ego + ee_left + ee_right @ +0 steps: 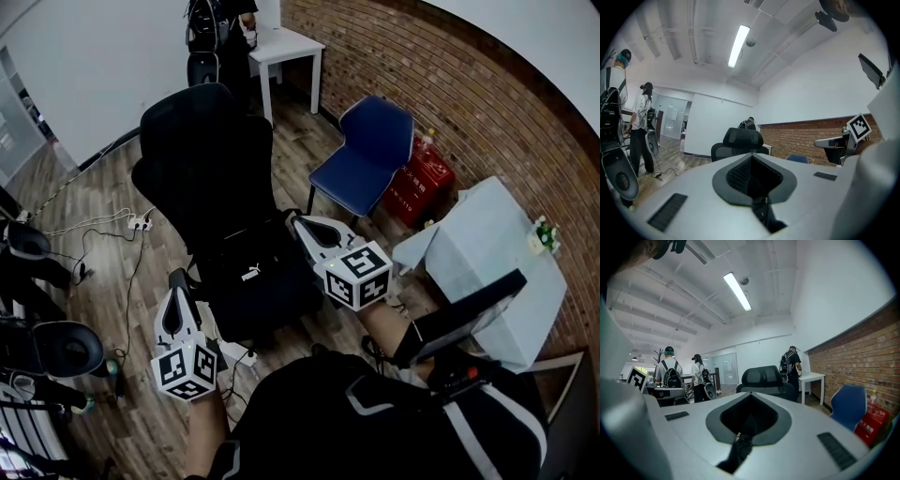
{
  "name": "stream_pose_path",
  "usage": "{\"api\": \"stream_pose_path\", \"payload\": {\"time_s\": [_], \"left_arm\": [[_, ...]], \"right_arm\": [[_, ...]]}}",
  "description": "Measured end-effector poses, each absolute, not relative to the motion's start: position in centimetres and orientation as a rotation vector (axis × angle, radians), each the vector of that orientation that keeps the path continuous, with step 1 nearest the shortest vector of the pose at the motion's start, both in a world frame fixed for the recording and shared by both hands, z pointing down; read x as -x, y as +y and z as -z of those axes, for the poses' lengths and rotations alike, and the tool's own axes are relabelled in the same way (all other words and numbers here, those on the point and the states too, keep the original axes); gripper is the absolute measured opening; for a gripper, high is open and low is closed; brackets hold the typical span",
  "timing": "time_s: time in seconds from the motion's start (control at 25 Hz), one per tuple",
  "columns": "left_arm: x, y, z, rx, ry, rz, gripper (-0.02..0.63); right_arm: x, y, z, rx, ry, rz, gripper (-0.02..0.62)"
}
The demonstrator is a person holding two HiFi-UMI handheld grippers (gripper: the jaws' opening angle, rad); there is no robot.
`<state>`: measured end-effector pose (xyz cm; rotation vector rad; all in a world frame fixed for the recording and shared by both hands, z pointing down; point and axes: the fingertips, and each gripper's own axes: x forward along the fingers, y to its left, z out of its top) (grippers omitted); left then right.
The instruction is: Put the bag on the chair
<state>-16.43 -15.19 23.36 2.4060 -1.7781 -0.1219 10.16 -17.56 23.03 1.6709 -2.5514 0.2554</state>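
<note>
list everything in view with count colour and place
office chair: 1, black, centre
bag: 1, black, on the office chair's seat
chair: 1, blue, by the brick wall
small table: 1, white, far end
box: 1, red, beside the blue chair
big table: 1, white, at right
flowers: 1 bunch, white, on the big table
power strip: 1, white, floor at left
people: 3, backpacks, far side
left gripper: 1, grey, shut, left of bag
right gripper: 1, grey, shut, right of bag
</note>
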Motion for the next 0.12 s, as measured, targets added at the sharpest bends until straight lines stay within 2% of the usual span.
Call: {"api": "stream_pose_path", "payload": {"time_s": [0.12], "left_arm": [[16.17,-15.25,-23.3,-2.405,-1.773,0.12,0.009]], "right_arm": [[-10.63,-17.59,-23.19,-1.679,-2.542,-0.271,0.017]]}}
